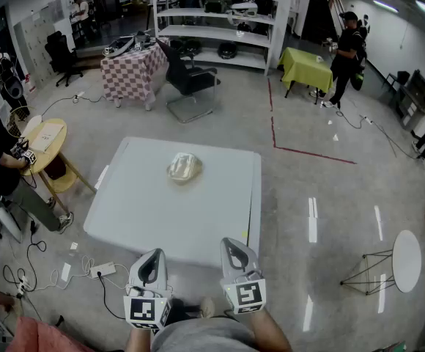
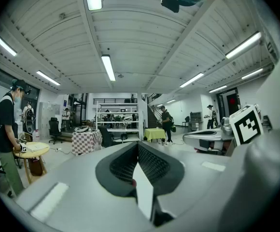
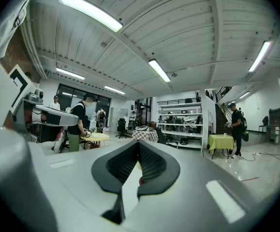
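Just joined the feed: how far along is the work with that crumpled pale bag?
Nothing looks done: the crumpled pale bag lies untouched far across the white table. The left tongs and right tongs hang shut, empty, at the near edge. Reaching and gripping remain.

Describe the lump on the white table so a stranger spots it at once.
Find the square white table in the middle of the floor. Toward its far edge lies a crumpled, pale yellowish bundle, lumpy against the flat white top.
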